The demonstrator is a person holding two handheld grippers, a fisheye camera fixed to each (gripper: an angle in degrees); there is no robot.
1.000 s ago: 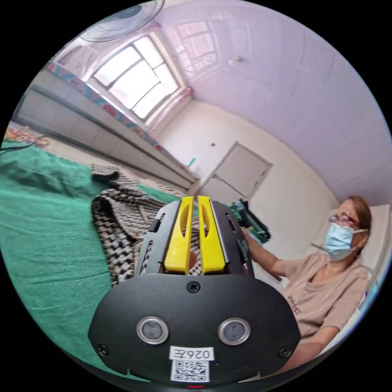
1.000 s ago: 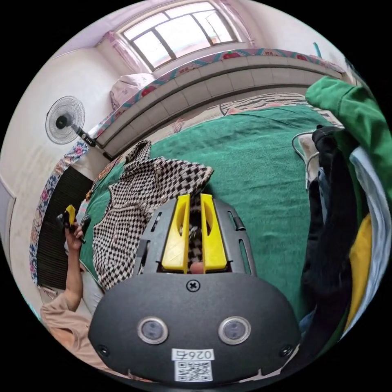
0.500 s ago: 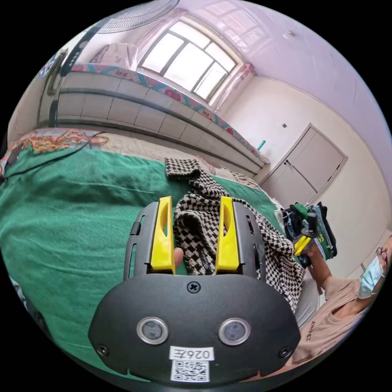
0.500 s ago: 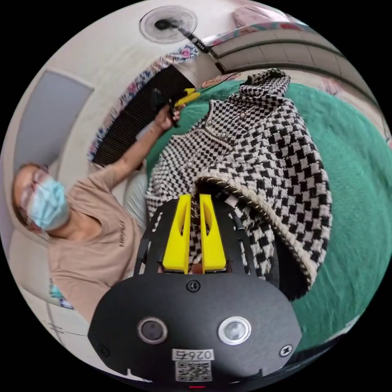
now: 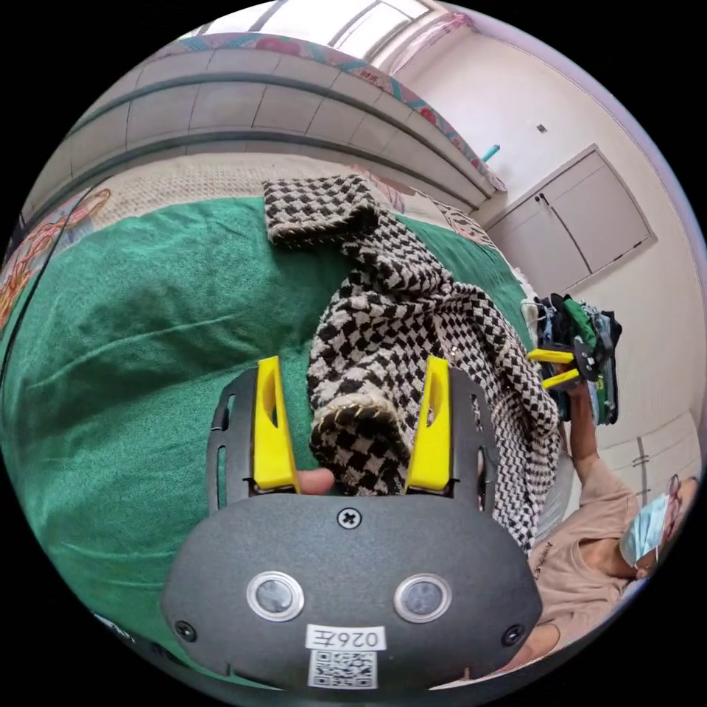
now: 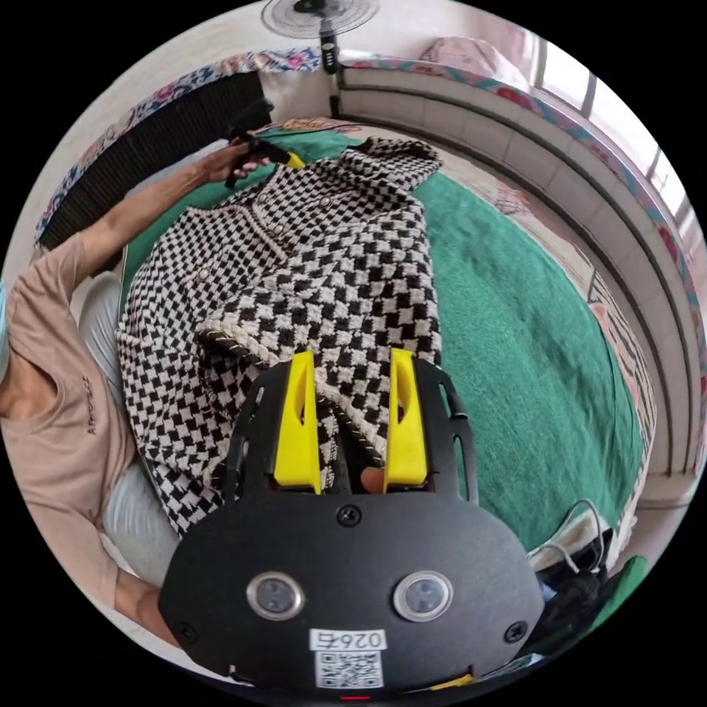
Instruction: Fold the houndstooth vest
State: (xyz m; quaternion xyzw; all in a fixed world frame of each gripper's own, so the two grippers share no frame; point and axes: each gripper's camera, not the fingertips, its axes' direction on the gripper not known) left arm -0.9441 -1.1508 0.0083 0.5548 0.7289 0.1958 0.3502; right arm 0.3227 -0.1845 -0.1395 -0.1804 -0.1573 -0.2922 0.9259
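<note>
Jaws of both grippers stand apart, clamped on nothing. Left gripper (image 5: 352, 420) has a trimmed corner of the houndstooth vest (image 5: 412, 309) lying loose between its jaws; rest of vest runs ahead of them over the green bed cover (image 5: 132, 346). Right gripper (image 6: 346, 423) also has a braided vest edge between its jaws, w/ fabric spread ahead and to the left of them. Judged step: vest just laid out, first fold not made. Next move prob. needs both jaws closing on an edge or corner, then carrying it across w/o bunching.
</note>
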